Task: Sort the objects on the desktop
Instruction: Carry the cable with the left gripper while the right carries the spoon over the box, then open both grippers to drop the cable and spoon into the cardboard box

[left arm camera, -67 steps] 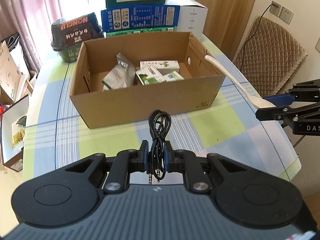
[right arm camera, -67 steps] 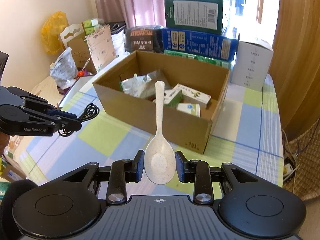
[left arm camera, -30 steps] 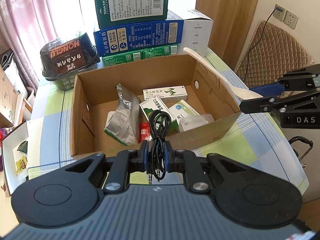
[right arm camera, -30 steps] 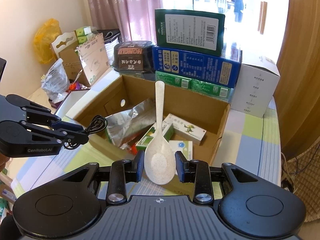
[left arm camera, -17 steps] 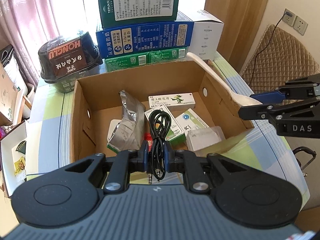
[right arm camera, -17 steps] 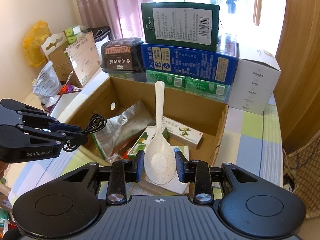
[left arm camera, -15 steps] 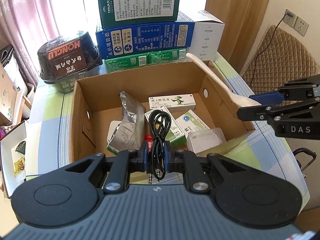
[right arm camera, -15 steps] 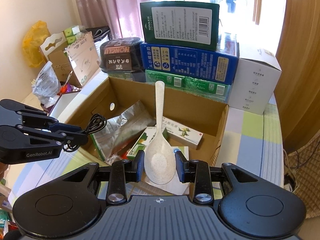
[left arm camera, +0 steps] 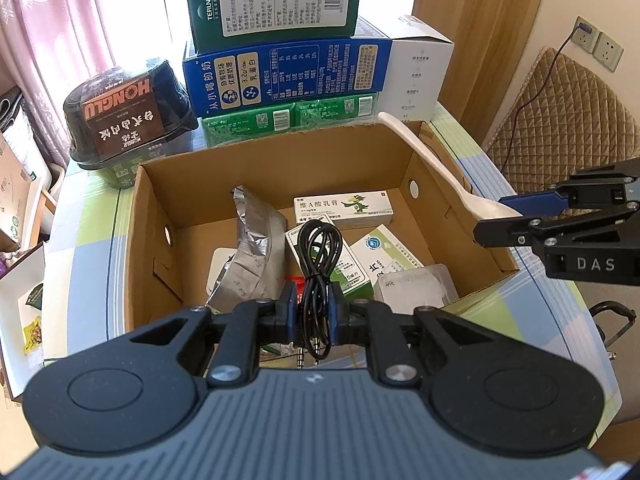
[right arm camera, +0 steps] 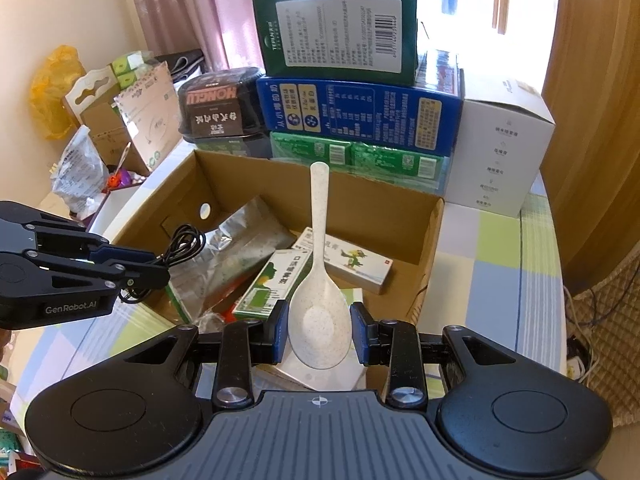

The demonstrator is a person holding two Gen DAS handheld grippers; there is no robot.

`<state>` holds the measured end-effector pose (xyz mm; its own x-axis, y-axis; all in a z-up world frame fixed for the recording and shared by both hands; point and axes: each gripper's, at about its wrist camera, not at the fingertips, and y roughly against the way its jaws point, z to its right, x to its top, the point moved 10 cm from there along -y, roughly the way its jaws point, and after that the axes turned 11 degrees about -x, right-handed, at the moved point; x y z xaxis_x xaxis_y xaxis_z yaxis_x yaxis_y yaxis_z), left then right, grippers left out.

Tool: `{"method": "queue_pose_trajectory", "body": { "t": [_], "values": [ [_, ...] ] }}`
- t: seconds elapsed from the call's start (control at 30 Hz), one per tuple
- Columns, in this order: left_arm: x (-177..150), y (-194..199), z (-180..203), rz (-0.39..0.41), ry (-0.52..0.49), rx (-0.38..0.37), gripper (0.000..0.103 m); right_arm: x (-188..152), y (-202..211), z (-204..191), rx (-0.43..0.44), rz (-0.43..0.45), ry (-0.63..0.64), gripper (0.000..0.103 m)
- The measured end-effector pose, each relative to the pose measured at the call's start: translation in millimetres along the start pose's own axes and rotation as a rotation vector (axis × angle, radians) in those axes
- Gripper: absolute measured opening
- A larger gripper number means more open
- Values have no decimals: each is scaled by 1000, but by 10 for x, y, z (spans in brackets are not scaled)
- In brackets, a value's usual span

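Both tools have swept in from the worktop's near edge to hang over the box (left arm camera: 152, 216), left tool (left arm camera: 314, 312) clamped on the cable (left arm camera: 320, 256), right tool (right arm camera: 320, 330) clamped on the spoon (right arm camera: 320, 312) — drops look imminent.

A coiled black audio cable (left arm camera: 317, 270) with metal plugs hangs above the open cardboard box (left arm camera: 424, 168), loop end forward. A white speckled rice spoon (right arm camera: 320, 288) hovers over the box's right side, bowl near, handle pointing away. Inside lie a crumpled silver foil pouch (left arm camera: 252, 260) and several medicine cartons (left arm camera: 342, 208).
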<state>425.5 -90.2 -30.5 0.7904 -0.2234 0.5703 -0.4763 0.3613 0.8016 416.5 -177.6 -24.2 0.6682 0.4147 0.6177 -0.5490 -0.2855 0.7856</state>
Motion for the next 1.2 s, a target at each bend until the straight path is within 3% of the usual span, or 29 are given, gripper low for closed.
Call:
{"method": "queue_pose_trajectory", "body": {
  "t": [1.2],
  "values": [
    [93, -381, -225, -31, 20, 3, 12, 27, -402, 33, -5, -35, -7, 30]
  ]
}}
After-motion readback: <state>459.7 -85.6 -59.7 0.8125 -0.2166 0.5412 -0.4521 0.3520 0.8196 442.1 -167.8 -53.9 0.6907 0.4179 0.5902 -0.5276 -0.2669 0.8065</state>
